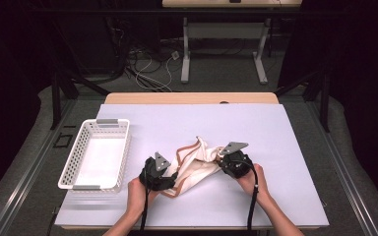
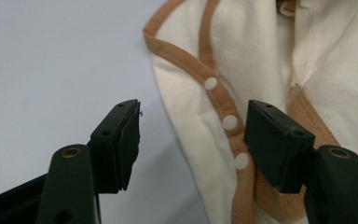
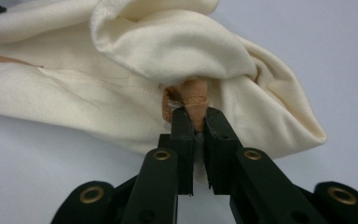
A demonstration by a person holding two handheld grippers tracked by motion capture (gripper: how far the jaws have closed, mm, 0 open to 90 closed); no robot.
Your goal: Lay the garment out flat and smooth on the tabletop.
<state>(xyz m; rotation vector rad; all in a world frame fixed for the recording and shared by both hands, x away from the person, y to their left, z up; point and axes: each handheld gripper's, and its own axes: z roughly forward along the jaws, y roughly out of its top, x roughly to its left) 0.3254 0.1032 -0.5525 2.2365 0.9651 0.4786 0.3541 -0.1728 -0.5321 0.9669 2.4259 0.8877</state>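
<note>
Left hand-held gripper [image 2: 193, 140] spread, nothing pinched: one jaw over the bare pale counter [image 1: 285, 147], the other over the cream baby garment [image 1: 197, 164], just beside its tan-trimmed edge. Between those jaws, a row of white snaps [image 2: 230, 122] along the tan trim [image 2: 177, 52], with cloth under the gap but no pad pressing on it. From the high view, left hand-held gripper [image 1: 170, 178] at the near left end of the garment, held in the person's left hand [image 1: 140, 189], grey three-cornered plate on top, cable trailing back toward the near edge. Right hand-held gripper [image 3: 196, 123] pressed together on a bunched fold of the tan trim [image 3: 193, 100], cream cloth gathered and puffed up around the pinch. From the high view, right hand-held gripper [image 1: 225, 158] at the right end of the garment, held in the right hand [image 1: 251, 182], its own cable running back along the forearm. Garment crumpled and stretched between the two hand-held grippers, lying near the middle of the counter, slightly toward the near edge, its far corner bunched upward. Farther left, well apart from the garment, a white slotted basket [image 1: 71, 160] standing on the counter, near the left edge. Beyond the counter, a floor with loose cables [image 1: 147, 69] and the legs of another table [image 1: 186, 59].
</note>
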